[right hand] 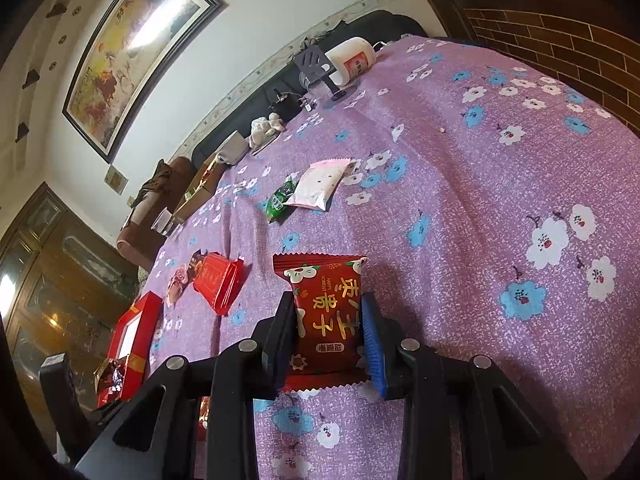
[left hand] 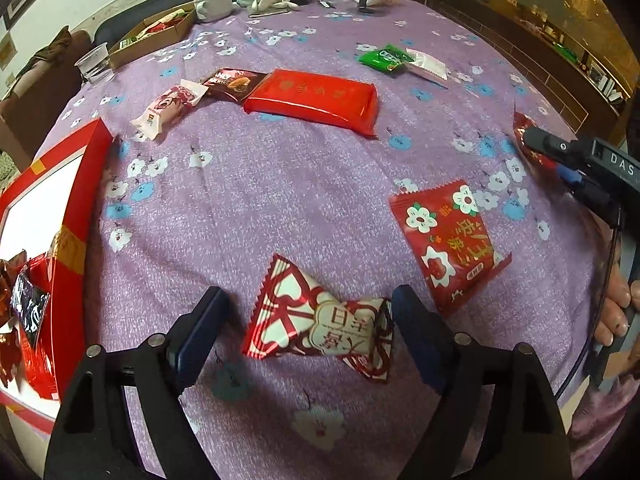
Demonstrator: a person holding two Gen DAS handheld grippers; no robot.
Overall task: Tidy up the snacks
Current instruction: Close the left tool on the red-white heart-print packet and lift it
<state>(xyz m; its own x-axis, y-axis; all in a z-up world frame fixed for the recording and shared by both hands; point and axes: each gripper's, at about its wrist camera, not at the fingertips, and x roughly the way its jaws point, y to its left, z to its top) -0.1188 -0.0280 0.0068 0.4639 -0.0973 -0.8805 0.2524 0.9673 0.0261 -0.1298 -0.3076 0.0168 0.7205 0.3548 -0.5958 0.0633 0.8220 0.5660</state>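
Dark red snack packet point(right hand: 326, 316) with gold characters sits clamped between the 2 fingers of the right gripper point(right hand: 329, 334), held above the table point(right hand: 500, 184); its serrated bottom edge sticks out below the fingers. From the left wrist view the right gripper point(left hand: 534, 140) appears at the right edge with a bit of red wrapper at its tip.

Left gripper point(left hand: 306, 326) is spread wide, holding nothing; a red-and-white wrapped candy point(left hand: 320, 320) lies on the purple flowered cloth between its 2 fingers, the right finger close to or touching the wrapper end, cannot tell which. Just right of and ahead of that gripper lies a red flowered snack packet point(left hand: 446, 240), flat on the cloth.

Left of the left gripper stands a red gift box point(left hand: 76, 216) with some wrapped snacks inside. Farther ahead: a long red pack point(left hand: 316, 100), with a brown biscuit packet point(left hand: 232, 82) and a pink snack packet point(left hand: 168, 108) touching in a row to its left. Ahead to the right, a green packet point(left hand: 384, 58) beside a white packet point(left hand: 428, 64).

Far edge of the table: a cardboard tray point(left hand: 156, 36), a clear plastic cup point(left hand: 94, 64), a white mug point(left hand: 214, 4), a white cloth point(left hand: 264, 0).
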